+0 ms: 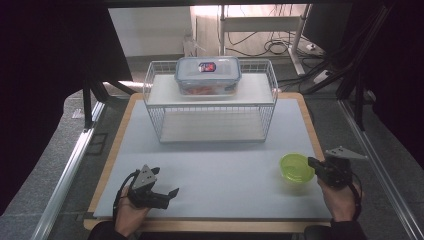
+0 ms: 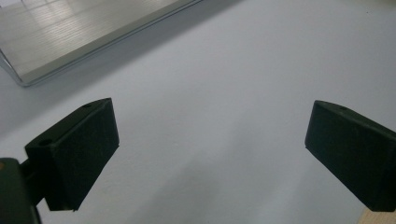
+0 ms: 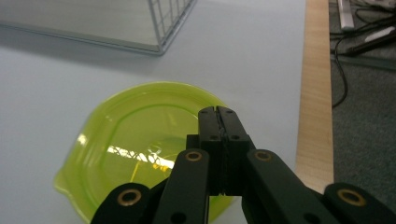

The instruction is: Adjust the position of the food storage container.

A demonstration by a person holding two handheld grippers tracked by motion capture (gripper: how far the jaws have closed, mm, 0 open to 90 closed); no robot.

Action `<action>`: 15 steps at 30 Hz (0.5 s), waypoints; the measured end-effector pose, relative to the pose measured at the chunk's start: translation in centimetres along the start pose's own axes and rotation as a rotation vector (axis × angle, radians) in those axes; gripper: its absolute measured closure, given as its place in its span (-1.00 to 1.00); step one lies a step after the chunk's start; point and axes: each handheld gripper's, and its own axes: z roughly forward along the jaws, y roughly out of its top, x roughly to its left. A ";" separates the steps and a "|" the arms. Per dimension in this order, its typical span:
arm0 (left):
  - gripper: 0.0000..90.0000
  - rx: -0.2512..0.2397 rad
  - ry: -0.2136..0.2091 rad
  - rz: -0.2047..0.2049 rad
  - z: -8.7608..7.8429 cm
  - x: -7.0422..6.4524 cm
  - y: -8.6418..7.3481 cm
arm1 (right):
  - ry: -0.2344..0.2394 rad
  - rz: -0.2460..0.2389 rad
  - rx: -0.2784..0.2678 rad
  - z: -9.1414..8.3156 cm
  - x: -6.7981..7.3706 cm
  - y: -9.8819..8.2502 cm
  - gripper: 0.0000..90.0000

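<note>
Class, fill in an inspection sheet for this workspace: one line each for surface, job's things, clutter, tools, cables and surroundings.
Surface: pale grey mat on a wood-edged table, bare in the middle.
Job's things: white wire rack at the far side; clear lidded container with reddish contents on its upper shelf; green translucent bowl on the mat near right.
Clutter: nothing seen.
Tools: left tool low over the mat, jaws wide apart, holding nothing; right tool with jaws together at the bowl's rim; whether the rim is pinched cannot be told.
Cables: a black cable loops from the left tool; more on the floor beyond the table.
Surroundings: grey carpet, dark curtains, metal rails.
</note>
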 end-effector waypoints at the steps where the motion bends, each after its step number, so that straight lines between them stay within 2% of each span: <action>1: -0.94 0.000 -0.001 0.000 0.0 0.0 0.0 | -0.003 0.007 0.002 0.1 -0.3 -0.1 1.00; 6: -0.94 0.003 -0.004 -0.002 0.0 0.0 0.0 | -0.021 0.018 0.003 0.0 -1.0 -0.4 0.99; 8: -0.94 0.009 -0.003 -0.001 0.1 0.0 0.0 | -0.042 0.019 0.007 0.0 -1.3 -0.5 1.00; 13: -0.94 0.012 -0.004 0.001 0.1 -0.1 0.0 | -0.041 0.044 0.033 0.3 -1.8 -0.9 0.99; 15: -0.94 0.016 -0.004 0.002 0.1 -0.1 0.0 | -0.043 0.039 0.039 0.5 -1.8 -1.0 0.99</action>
